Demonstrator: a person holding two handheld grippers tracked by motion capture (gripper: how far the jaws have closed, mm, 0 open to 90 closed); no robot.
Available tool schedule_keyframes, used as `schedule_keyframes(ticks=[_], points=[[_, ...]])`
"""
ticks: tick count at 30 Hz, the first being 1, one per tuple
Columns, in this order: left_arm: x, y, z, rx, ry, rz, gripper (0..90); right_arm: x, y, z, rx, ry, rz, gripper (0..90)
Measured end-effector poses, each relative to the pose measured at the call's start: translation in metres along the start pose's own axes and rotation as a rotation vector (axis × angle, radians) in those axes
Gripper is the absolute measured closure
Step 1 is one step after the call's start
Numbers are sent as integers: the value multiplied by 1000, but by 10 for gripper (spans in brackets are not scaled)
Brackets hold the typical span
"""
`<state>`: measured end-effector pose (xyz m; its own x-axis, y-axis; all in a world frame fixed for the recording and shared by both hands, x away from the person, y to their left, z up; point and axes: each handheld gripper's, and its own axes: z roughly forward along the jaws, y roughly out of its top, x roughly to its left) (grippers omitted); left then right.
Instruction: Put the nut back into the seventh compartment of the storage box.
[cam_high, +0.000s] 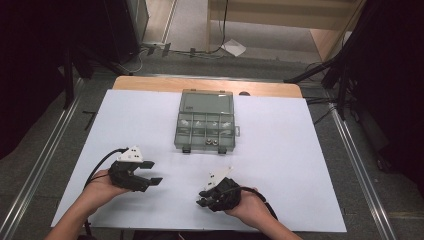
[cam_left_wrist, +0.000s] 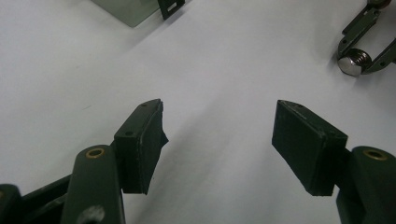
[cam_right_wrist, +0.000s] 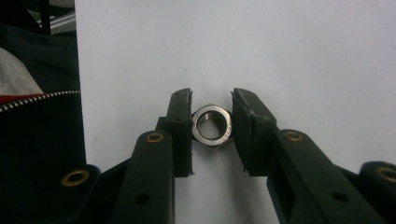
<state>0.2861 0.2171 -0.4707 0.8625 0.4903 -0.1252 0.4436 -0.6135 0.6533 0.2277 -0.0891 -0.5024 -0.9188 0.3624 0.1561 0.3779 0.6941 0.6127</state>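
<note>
A steel hex nut (cam_right_wrist: 227, 128) lies flat on the white table sheet (cam_high: 280, 150) near the front edge. My right gripper (cam_right_wrist: 212, 106) has both pads against the nut's opposite sides. The left gripper view shows that same nut (cam_left_wrist: 350, 65) far off, held in the right gripper's jaws. My left gripper (cam_left_wrist: 217, 140) rests on the sheet to the left, jaws wide apart with bare sheet between them. In the high view the left gripper (cam_high: 152, 172) and the right gripper (cam_high: 202, 196) point toward each other.
A grey compartment box (cam_high: 206, 122) with its clear lid up stands at the middle back of the sheet, small parts in its cells. One corner of the box (cam_left_wrist: 130, 9) shows ahead of the left gripper. A dark zipped sleeve (cam_right_wrist: 37, 140) lies beside the right gripper.
</note>
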Motion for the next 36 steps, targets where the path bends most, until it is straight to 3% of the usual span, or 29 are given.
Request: schedule_keyframes(ticks=[6, 9, 15, 18, 36], points=[[0, 0, -1, 11, 3, 2, 339, -3, 1, 0, -1, 22, 34, 709], [0, 0, 1, -8, -2, -1, 339, -6, 1, -1, 1, 30, 40, 710], [0, 1, 0, 16, 2, 5, 339, -13, 2, -6, -21, 26, 85, 710], [0, 0, 1, -4, -3, 0, 339, -15, 2, -9, -28, 22, 110, 710], [0, 0, 2, -7, -8, -4, 339, -28, 7, -18, -66, -11, 164, 710]])
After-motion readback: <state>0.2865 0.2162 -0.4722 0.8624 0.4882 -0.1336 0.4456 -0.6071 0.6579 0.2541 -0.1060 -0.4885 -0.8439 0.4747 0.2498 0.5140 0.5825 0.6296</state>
